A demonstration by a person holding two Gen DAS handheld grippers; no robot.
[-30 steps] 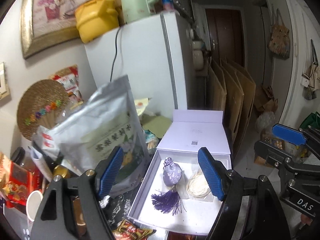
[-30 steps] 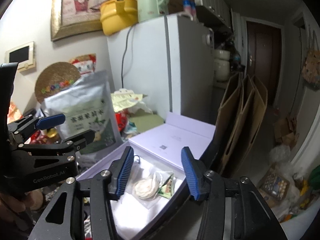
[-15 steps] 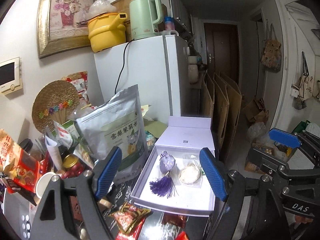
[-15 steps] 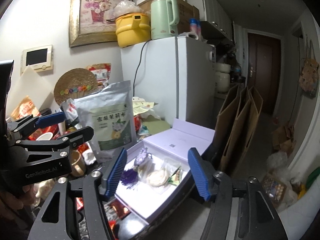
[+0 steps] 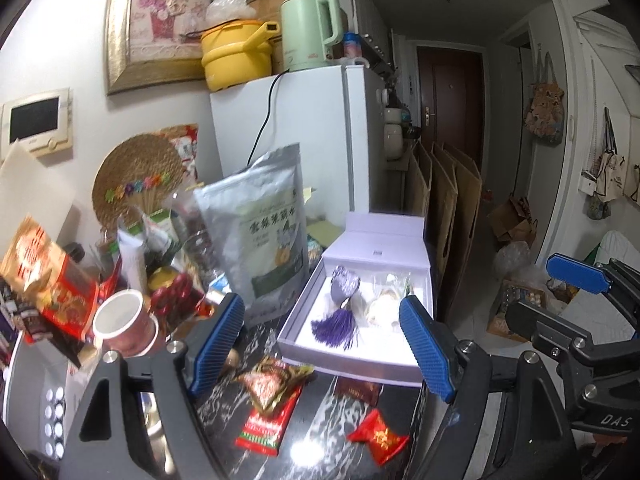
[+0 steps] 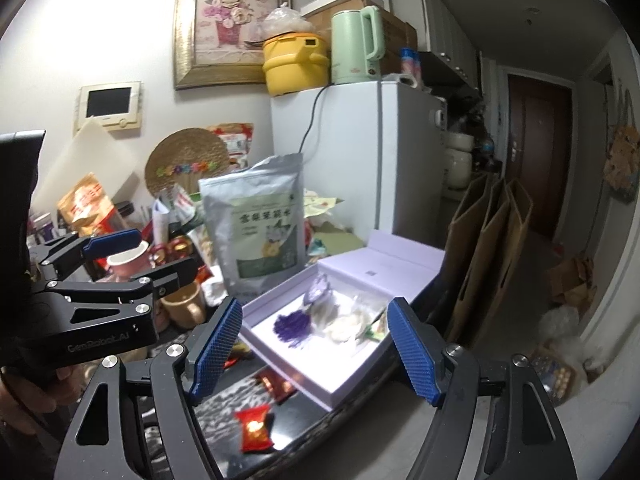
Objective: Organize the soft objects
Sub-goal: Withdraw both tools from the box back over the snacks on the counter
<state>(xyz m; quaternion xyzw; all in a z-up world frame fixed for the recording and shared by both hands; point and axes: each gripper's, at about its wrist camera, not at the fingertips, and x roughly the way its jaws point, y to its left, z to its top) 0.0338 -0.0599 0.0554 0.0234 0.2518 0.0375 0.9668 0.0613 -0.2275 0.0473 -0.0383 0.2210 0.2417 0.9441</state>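
Sachet (image 5: 345, 282): purple, with a purple tassel (image 5: 335, 327) trailing toward the near edge; lying in the left half of the box, apart from both tongs.
Box (image 5: 352, 364): pale lilac, open, lid (image 5: 376, 246) folded back on the far side; on the right part of the dark marbled counter (image 5: 320, 420).
Packets (image 5: 382, 306): clear, with something white and round inside, just right of the sachet in the box; contents too blurred to name.
Left tongs (image 5: 322, 344): blue pads wide apart, gripping nothing; box seen between them but farther off.
Right tongs (image 6: 314, 354): jaws have just been opening, now wide apart and empty; box beyond them, untouched.
Pouch (image 5: 264, 232): silver, upright, just left of the box.
Wrappers (image 5: 272, 404): red and brown sweets on the counter, near side of the box; one red sweet (image 6: 256, 428) lies close to the right tongs.
Cup (image 5: 120, 322): pink, white inside, on the left amid the clutter.
Fridge (image 5: 304, 136): white, behind the box; yellow pot (image 5: 236, 56) and green kettle (image 5: 308, 32) on top.
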